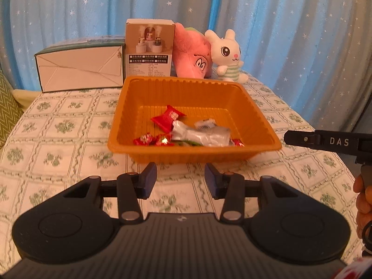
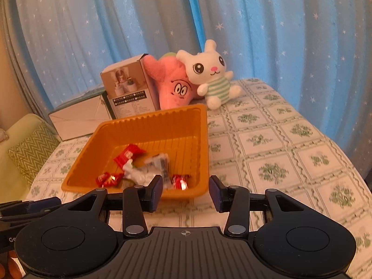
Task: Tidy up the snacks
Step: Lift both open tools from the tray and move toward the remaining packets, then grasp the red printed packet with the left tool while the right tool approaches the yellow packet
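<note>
An orange plastic tray [image 1: 253,107] stands on the patterned tablecloth; it also shows in the right wrist view [image 2: 202,139]. Inside lie a red snack packet [image 1: 166,119], a silver packet [image 1: 202,136], and small red candies [image 1: 153,140]. The right wrist view shows the red packet [image 2: 129,154], silver packets [image 2: 148,169] and candies [image 2: 180,182]. My left gripper [image 1: 181,181] is open and empty, just before the tray's near rim. My right gripper [image 2: 185,193] is open and empty at the tray's near right corner; its body shows at the right edge of the left wrist view [image 1: 325,140].
Behind the tray stand a white flat box [image 1: 81,69], an upright product box [image 1: 150,48], a pink plush [image 1: 193,53] and a white bunny plush [image 1: 229,55]. A blue starred curtain hangs behind. A green cushion [image 2: 30,148] lies off the table's left edge.
</note>
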